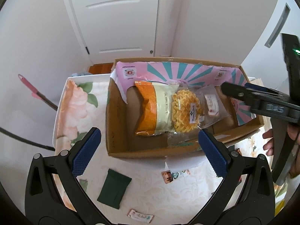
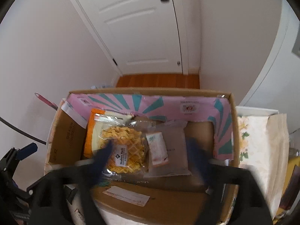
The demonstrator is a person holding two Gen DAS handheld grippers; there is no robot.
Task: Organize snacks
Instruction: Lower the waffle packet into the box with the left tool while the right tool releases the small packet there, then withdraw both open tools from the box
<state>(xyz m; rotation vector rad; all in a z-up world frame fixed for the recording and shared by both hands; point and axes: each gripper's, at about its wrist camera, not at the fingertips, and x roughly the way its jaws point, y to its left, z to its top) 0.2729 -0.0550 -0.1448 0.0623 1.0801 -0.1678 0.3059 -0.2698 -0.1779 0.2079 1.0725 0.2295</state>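
A cardboard box (image 1: 120, 131) with a pink and teal lining stands on the floral table. In it lie an orange and white snack bag (image 1: 150, 108), a clear bag of yellow waffle cookies (image 1: 184, 110) and a small pink packet (image 1: 211, 105). My left gripper (image 1: 150, 150) is open above the box's near wall, with nothing between its blue pads. Over the box's right side, my right gripper (image 1: 237, 90) also stands open. In the right wrist view its blurred fingers (image 2: 103, 157) spread wide above the waffle bag (image 2: 125, 146) and the pink packet (image 2: 157, 150), holding neither.
A dark green pouch (image 1: 114, 189) and small packets (image 1: 140, 214) lie on the table in front of the box. A pink-handled tool (image 1: 35, 91) leans at the left. A hand (image 1: 270, 140) is at the right. A cream paper bag (image 2: 271, 140) stands right of the box.
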